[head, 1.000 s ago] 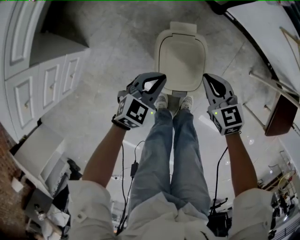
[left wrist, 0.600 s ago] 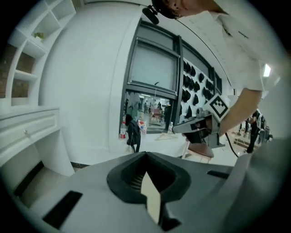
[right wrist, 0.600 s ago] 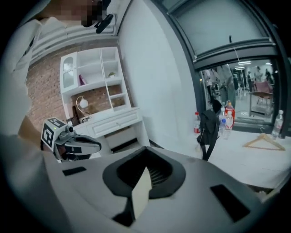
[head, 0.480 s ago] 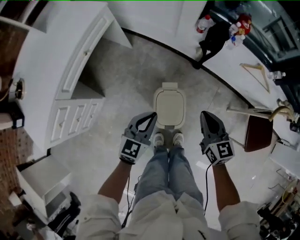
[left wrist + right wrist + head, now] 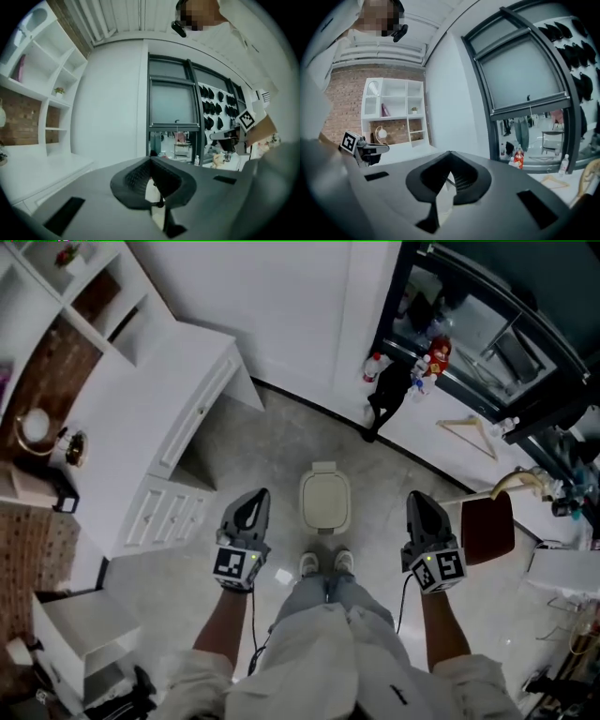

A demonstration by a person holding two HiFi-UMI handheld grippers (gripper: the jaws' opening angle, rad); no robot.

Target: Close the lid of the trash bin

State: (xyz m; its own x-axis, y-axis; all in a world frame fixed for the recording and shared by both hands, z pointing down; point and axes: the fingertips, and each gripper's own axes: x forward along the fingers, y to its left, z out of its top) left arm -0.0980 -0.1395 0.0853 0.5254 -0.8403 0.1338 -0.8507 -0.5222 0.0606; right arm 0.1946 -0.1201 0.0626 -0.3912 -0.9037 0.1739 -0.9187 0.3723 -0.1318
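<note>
On the floor [image 5: 281, 442]: trash bin [image 5: 324, 500], a rounded rectangle of smooth cream plastic, lid lying flat, just ahead of the shoes [image 5: 308, 564].
Floor surface: grey, mottled.
Left gripper [image 5: 256, 495]: matte grey shell, jaws together, empty.
Right gripper [image 5: 418, 499]: same shell, jaws together, empty.

L gripper [image 5: 251, 509], R gripper [image 5: 424, 513] — jaws closed, empty, held level.

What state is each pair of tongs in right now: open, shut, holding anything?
Left tongs: closed, nothing held.
Right tongs: closed, nothing held.
</note>
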